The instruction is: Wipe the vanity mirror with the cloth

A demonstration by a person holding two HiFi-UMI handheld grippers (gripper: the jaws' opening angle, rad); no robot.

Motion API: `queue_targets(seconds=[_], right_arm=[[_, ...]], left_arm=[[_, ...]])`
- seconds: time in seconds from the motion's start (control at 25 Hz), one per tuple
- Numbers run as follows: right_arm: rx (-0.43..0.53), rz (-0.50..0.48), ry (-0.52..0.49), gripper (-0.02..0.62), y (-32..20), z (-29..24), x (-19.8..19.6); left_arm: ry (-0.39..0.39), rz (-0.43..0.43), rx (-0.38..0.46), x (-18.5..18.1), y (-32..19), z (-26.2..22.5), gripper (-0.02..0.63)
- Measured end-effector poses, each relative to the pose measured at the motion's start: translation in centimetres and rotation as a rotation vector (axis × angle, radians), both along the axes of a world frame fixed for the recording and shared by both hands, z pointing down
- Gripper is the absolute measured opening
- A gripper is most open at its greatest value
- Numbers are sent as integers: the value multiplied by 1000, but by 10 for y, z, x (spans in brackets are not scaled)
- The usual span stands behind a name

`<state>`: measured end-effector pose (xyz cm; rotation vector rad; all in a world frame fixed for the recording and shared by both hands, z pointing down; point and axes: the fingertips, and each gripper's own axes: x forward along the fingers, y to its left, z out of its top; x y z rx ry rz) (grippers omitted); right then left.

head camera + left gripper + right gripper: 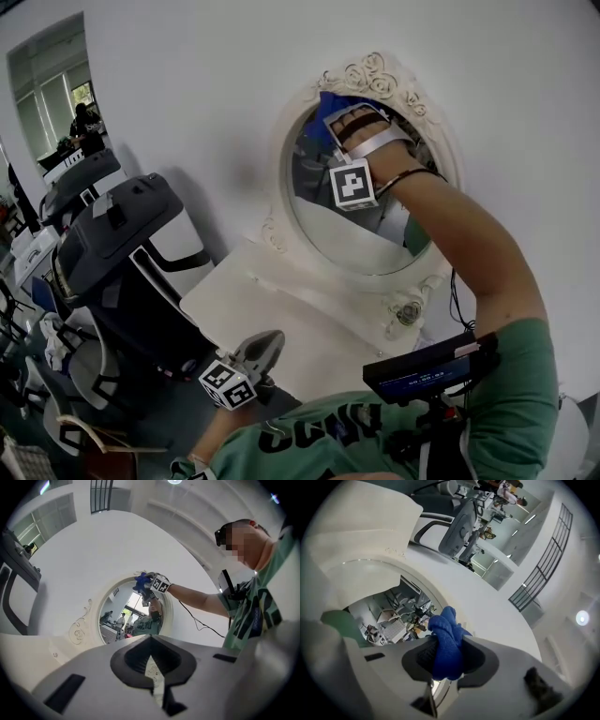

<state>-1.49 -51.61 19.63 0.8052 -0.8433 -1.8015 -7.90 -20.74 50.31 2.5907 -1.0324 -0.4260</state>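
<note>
The oval vanity mirror [349, 236] hangs in a white carved frame [375, 71] on the white wall. My right gripper [343, 118] is pressed to the upper left of the glass, shut on a bunched blue cloth [328, 105]. In the right gripper view the blue cloth [447, 645] fills the jaws of the right gripper [448, 658], close to the mirror glass [389, 617]. My left gripper [266, 345] hangs low in front of my chest, shut and empty. From the left gripper [151, 643] the mirror [123, 620] and the cloth [140, 581] show ahead.
A white vanity top [246, 302] runs below the mirror. Black-and-grey office chairs [122, 234] stand close at the left. A window [54, 94] is at the far left. A black device [433, 371] is strapped to my chest.
</note>
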Motion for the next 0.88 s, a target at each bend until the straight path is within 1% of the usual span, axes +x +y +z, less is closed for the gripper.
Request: queue_targets(seconds=[0.04,0.12,0.36,0.48,0.6,0.68,0.88], right_arm=[[-4,63,45,87,-11,4,4],[-1,142,86,87,-28,6,8],[29,230,122,87,-53,5,12],[46,258,115,87,-50,1,20],[61,293,82,87,-43,-5,37],[78,333,88,87,-32,-12,55],[36,400,69,87,-6,-10,105]], left_arm=[[4,-11,-2,-4,1,1,6],[11,-29,-3,-12,3,3,6],[11,-52,-22,-22,6,13,6],[16,-44,-23,-18,5,14,6],[11,-26,-17,-12,3,12,6],[10,-10,-12,-6,2,10,6],[9,25,0,10,0,3,6]])
